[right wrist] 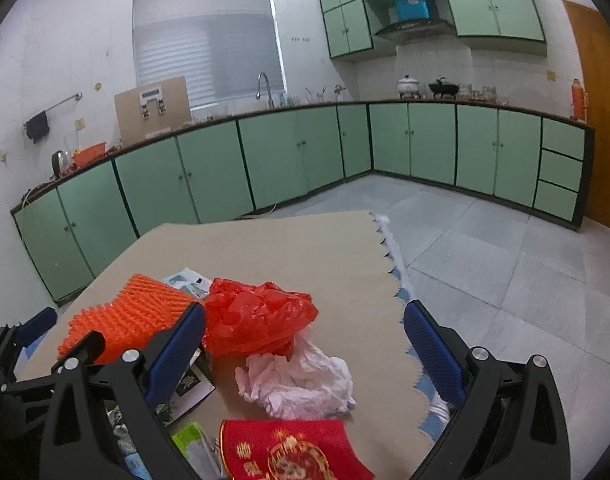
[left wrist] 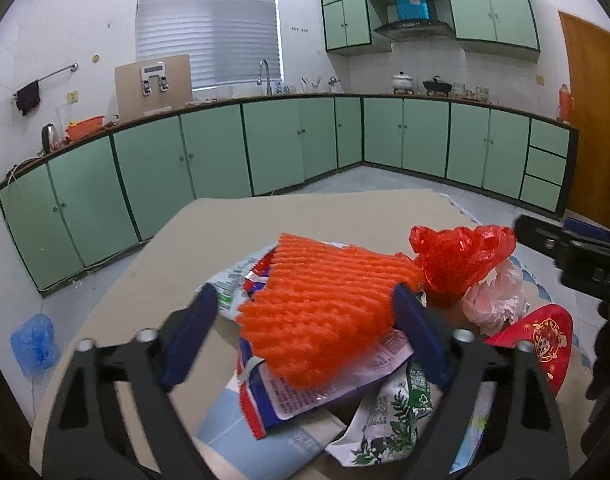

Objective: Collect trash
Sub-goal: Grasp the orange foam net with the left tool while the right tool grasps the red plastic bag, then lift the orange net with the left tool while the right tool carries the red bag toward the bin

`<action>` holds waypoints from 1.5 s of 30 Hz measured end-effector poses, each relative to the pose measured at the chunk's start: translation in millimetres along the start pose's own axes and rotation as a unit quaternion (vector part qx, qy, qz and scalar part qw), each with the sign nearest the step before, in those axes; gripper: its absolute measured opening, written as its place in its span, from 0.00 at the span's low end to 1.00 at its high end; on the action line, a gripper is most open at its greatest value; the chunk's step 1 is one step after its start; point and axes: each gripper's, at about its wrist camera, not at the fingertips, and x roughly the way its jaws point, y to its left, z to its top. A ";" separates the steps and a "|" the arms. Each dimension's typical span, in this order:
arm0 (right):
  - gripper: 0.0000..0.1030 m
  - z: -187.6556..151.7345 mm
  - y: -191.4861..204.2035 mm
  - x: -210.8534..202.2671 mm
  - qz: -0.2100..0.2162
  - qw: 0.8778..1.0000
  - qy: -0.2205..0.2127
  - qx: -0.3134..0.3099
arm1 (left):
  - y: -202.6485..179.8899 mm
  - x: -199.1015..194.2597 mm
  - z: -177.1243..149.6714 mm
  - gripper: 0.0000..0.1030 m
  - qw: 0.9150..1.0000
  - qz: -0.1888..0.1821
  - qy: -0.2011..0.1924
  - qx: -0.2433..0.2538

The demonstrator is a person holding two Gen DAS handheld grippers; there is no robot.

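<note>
Left wrist view: nearest the lens, the left tongs (left wrist: 305, 328) are spread wide, blue pads either side of the orange foam net (left wrist: 325, 312). The net sits btwn the pads; the right pad looks to be touching or just beside its edge, left pad apart. Nothing pinched yet. Under the net lie snack wrappers (left wrist: 337, 384), loose and overlapping, all on the tabletop (left wrist: 265, 232). Beyond the right pad: red plastic bag (left wrist: 461, 260), then crumpled tissue (left wrist: 497, 296).

Risk here, my guess: the net is springy w/ little mass, so closing off-centre could squeeze it out sideways, or drag the slick wrappers below toward the tabletop edge.

Right wrist view: nearest is the red printed paper (right wrist: 293, 452), just below and btwn the right tongs (right wrist: 305, 344). These tongs are also spread wide, gripping nothing. Tissue (right wrist: 297, 384) and red bag (right wrist: 257, 320) lie btwn the pads; left pad is just beside the bag and net (right wrist: 125, 320).

Risk: w/ bag and tissue touching, a pinch may catch only a fold of one, and thin film could tear or slip. Both tongs work close together, so they may bump.
</note>
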 end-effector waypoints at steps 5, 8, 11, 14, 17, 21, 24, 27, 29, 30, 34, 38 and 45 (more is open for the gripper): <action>0.94 0.9 4.4 25.4 0.004 0.999 0.030 -0.010 | -1.3 8.0 -2.1 0.65 1.000 -0.004 0.007 -0.001; 0.79 -1.5 5.9 34.5 0.016 0.999 0.048 -0.015 | -3.0 8.6 -3.3 0.55 1.000 -0.004 0.004 -0.001; 0.51 -4.9 8.0 41.5 0.040 0.996 0.071 -0.021 | -4.6 7.2 -3.5 0.45 1.000 -0.004 -0.001 0.001; 0.23 -7.0 12.7 40.3 0.061 0.995 0.075 -0.031 | -7.2 3.7 -3.5 0.35 1.000 -0.003 -0.010 0.002; 0.07 -4.1 17.7 33.3 0.079 0.994 0.065 -0.038 | -8.6 0.6 -3.3 0.16 1.000 -0.009 -0.016 -0.003; 0.06 4.8 23.6 18.7 0.100 0.993 0.041 -0.042 | -10.0 -4.2 -1.7 0.01 1.000 -0.008 -0.026 -0.004; 0.06 11.3 23.8 7.7 0.110 0.993 0.021 -0.040 | -8.6 -10.5 2.8 0.00 0.999 -0.005 -0.035 -0.009; 0.06 21.6 26.3 -1.2 0.121 0.992 0.006 -0.037 | -6.1 -16.9 4.5 0.00 0.999 -0.002 -0.041 -0.013; 0.06 25.0 26.9 -6.6 0.126 0.991 0.001 -0.035 | -6.1 -20.7 3.6 0.00 0.999 -0.003 -0.041 -0.011; 0.06 25.6 27.4 -7.6 0.126 0.991 0.001 -0.035 | -6.5 -21.8 2.2 0.00 0.999 -0.003 -0.039 -0.010; 0.06 18.1 27.1 -5.6 0.113 0.993 0.015 -0.039 | -9.8 -24.2 -10.8 0.35 1.000 -0.002 -0.025 -0.001; 0.06 5.2 21.8 3.7 0.104 0.993 0.040 -0.033 | -7.9 -22.6 -20.9 0.61 1.000 -0.001 -0.017 0.002; 0.23 -3.7 18.6 10.3 0.106 0.992 0.064 -0.029 | -7.8 -0.1 -20.5 0.42 1.000 0.007 0.014 0.014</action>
